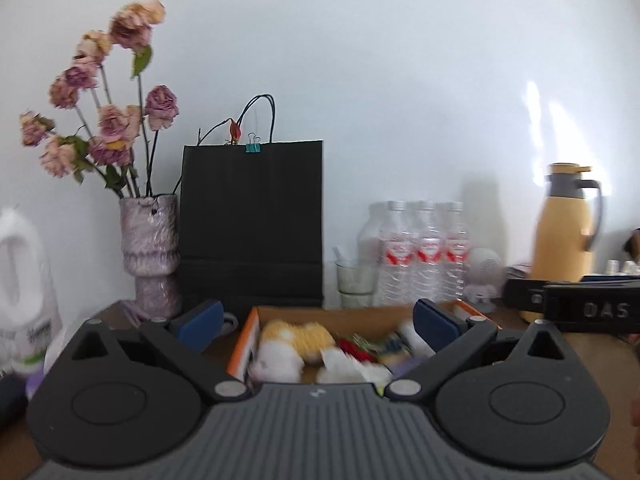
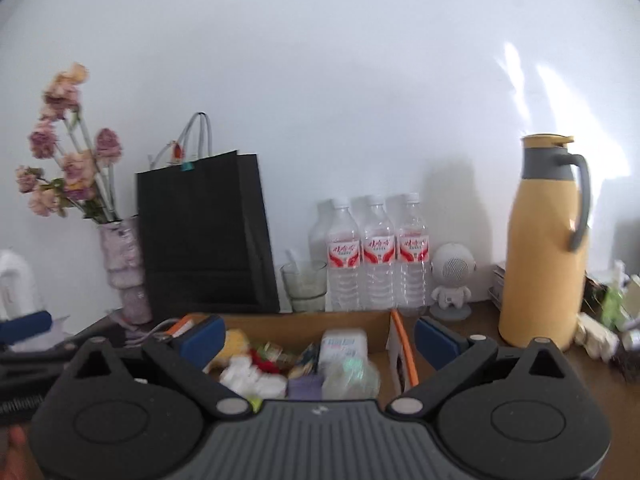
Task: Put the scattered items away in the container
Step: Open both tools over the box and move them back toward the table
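Ribbed grey hand-held gripper (image 1: 318, 322), blue pads spread, before cardboard box (image 1: 356, 314).

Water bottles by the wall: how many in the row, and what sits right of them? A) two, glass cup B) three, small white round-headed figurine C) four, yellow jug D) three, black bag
B: three clear water bottles with red labels stand side by side, and the small white figurine stands just right of them, before the yellow jug.
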`<state>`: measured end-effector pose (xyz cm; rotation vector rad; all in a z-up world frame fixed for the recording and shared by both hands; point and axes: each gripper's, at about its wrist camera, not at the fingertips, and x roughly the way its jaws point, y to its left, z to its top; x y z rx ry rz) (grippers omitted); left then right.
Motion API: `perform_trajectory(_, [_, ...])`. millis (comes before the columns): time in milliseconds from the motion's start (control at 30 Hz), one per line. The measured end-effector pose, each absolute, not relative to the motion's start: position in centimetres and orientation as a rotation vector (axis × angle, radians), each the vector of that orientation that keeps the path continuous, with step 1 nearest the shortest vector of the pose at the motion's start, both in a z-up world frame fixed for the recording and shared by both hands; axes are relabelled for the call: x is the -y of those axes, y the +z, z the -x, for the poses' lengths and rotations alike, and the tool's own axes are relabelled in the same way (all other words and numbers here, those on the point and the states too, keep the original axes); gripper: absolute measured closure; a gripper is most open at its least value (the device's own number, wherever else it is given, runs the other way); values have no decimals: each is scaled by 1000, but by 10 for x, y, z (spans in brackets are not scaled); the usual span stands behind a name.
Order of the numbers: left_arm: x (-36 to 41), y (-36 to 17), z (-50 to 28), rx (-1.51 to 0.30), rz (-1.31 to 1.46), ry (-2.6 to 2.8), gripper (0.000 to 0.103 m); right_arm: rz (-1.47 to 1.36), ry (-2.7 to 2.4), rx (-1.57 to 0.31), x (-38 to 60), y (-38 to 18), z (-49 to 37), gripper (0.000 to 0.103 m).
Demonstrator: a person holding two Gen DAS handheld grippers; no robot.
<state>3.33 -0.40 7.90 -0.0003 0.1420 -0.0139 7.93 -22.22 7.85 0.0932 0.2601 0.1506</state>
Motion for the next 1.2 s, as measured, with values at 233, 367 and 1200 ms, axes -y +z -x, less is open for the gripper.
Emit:
perform_trajectory(233, [0,46,51,-157,15,-19,0,-69,185,-314,216,40,-1,1])
perform_trajectory(367, [3,31,79,-196,-48,18,0,-51,200,-367,219,23,33,1])
perform_trajectory(1200, [51,4,-64,-667,-59,-178,11,-12,109,-688,248,-17,-71,12])
